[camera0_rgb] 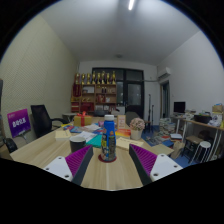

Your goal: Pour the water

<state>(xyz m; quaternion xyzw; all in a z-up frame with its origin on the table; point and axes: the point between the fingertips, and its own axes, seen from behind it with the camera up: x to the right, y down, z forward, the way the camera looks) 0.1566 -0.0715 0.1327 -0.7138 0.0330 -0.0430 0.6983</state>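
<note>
I had the gripper [112, 165] held level over a pale wooden table [40, 150], looking down the length of an office room. Its two fingers stood apart, the pink pads [82, 162] facing each other across a wide gap, and neither pressed on anything.

The water bottle [108, 139] stood upright on the table, just ahead of the fingertips and roughly centred on the gap between them. It had a blue cap and a label in blue and red. I could see open space on both sides of it, so it rested on its own base and was not gripped.

Just to the left of the bottle sat a dark cup [77, 145], also upright, close beside it but apart from it. I could not tell whether anything was in it.

Beyond the bottle the table was crowded with small coloured items that were too small for me to make out. A purple sign [19, 122] stood at the left side, with a black chair [41, 119] near it. At the far wall a shelf [96, 92] carried a row of golden trophies. On the right, another desk [200, 127] held a monitor [180, 107], well away from the bottle.
</note>
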